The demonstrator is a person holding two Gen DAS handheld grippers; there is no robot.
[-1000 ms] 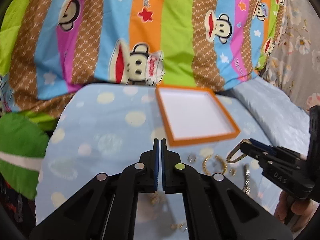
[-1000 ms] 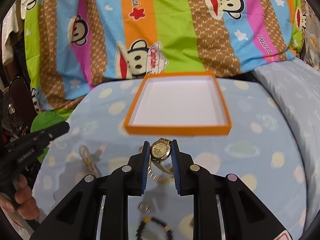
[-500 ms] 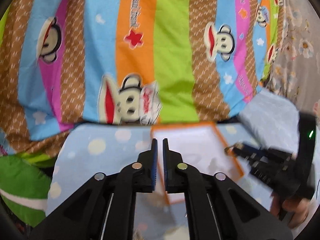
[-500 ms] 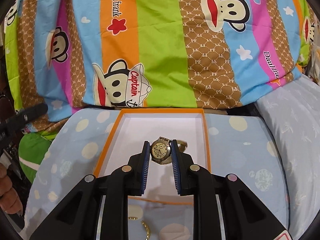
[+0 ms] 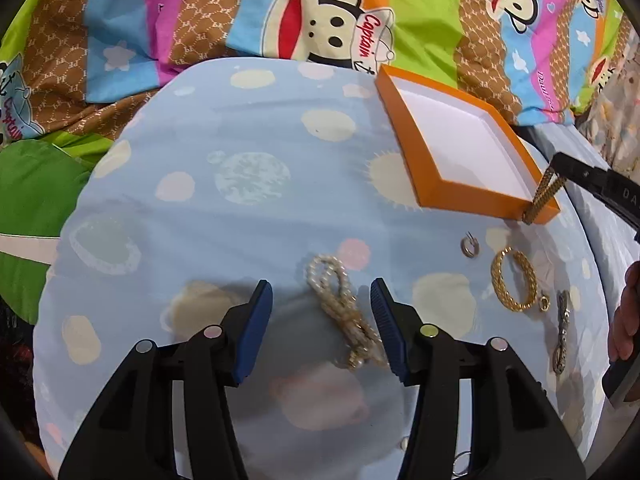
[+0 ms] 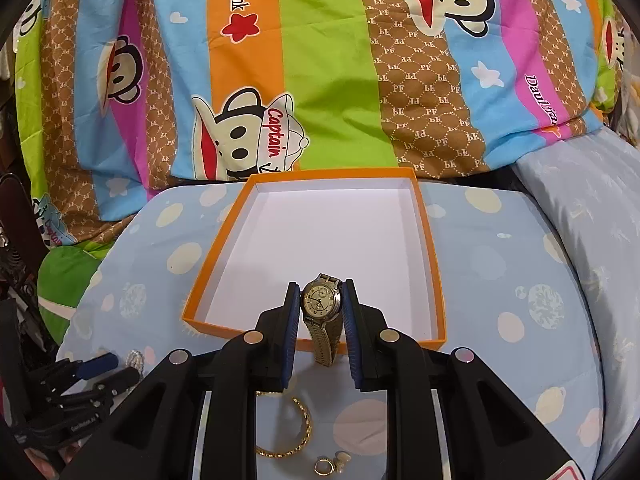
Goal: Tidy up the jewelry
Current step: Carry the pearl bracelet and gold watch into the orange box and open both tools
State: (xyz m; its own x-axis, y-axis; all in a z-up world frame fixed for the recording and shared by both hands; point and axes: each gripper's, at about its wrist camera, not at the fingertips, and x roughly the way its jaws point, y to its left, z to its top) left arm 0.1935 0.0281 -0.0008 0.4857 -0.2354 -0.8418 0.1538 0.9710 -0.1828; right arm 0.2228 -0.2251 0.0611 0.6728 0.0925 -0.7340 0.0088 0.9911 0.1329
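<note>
Between the spread jaws of the left gripper [image 5: 321,295]: pearl necklace [image 5: 340,312], untouched on the bed.
Jaws just been opening; right gripper [image 6: 320,300] pinching gold watch [image 6: 321,300] over orange box [image 6: 430,248].

Fingers [image 5: 256,328]: black frame, blue pads.
Pearl necklace [image 5: 340,308] between fingers: cream-white beads.
Bracelet [image 5: 514,280] right of fingers: gold mesh.
Watch [image 6: 322,300] between right fingers [image 6: 290,332]: gold dial, gold band.
Box [image 6: 224,264] beyond fingers: orange walls, white interior.
Cushion cover [image 5: 240,168]: pale blue, cream spots.
Blanket [image 6: 332,72]: multicolour stripes, cartoon monkey print.
</note>
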